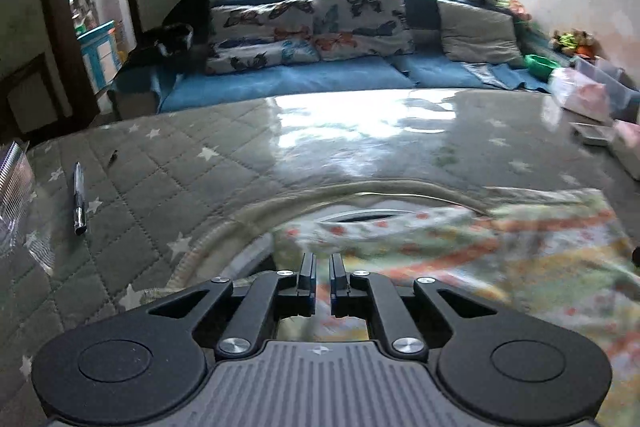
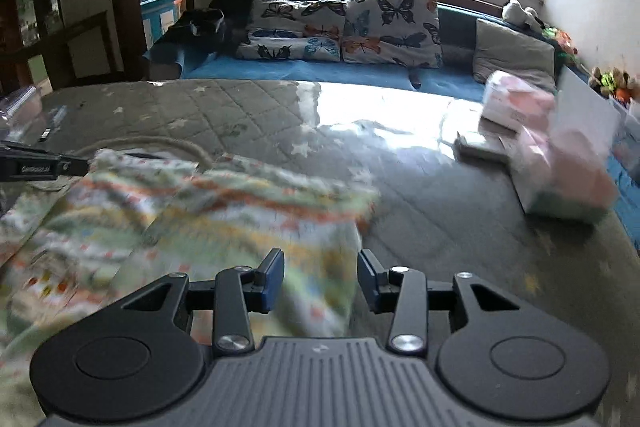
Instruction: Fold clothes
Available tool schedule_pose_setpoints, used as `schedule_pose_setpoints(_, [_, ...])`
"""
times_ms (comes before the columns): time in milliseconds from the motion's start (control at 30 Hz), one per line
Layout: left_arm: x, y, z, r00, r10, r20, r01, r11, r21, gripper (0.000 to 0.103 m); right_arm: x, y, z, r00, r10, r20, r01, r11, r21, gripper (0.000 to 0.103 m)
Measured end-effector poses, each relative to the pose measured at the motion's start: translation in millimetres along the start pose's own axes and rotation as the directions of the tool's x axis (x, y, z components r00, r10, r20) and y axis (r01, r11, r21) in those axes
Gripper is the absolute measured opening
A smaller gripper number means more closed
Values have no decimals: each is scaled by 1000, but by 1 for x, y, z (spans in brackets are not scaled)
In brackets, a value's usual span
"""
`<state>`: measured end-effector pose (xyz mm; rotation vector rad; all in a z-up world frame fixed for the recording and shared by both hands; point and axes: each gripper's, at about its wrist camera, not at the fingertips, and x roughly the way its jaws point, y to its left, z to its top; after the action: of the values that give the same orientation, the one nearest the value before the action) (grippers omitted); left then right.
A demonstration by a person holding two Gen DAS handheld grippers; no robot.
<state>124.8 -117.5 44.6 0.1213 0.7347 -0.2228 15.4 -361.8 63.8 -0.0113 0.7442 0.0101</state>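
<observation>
I count one patterned green, orange and white cloth garment (image 2: 192, 211) on one grey quilted star-print table cover (image 1: 168, 163), and two black two-finger grippers, the left (image 1: 322, 279) and the right (image 2: 320, 281). On the blue sofa (image 1: 304, 77) I make out three butterfly-print cushions (image 1: 360, 21) and one plain grey cushion (image 1: 478, 31). One dark pen (image 1: 79, 199) lies on the cover, and I cannot count the blurred pink and white boxes (image 2: 560, 163).

Both tools are showing the same build: the left gripper (image 1: 322, 277) and the right gripper (image 2: 321, 277) are wearing matte black linkage arms with silver screw heads, round black discs at five and seven o'clock, a ribbed grey housing at six (a tiny star mark), and blue-faced pads.
</observation>
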Motion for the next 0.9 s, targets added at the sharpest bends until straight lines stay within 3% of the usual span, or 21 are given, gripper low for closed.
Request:
schedule_pose_setpoints(200, [-54, -40, -32, 988, -154, 1, 154, 985, 81, 12, -46, -14, -42, 1000, -20, 18, 19, 997, 81, 41])
schedule_pose_setpoints(367, [-81, -84, -74, 950, -307, -56, 312, 941, 134, 12, -58, -25, -64, 999, -50, 2, 50, 991, 124, 41])
schedule_pose_setpoints(533, [-87, -115, -105, 939, -332, -84, 342, 920, 191, 14, -60, -27, -79, 987, -159, -18, 160, 984, 80, 41])
schedule_pose_setpoints(700, [-91, -116, -109, 942, -325, -79, 334, 921, 198, 15, -76, -28, -97, 952, -305, -19, 305, 952, 12, 46])
schedule_pose_setpoints(900, [-88, -113, -110, 941, -330, -71, 338, 921, 193, 16, -99, -48, -112, 921, -387, -48, 390, 912, 126, 48])
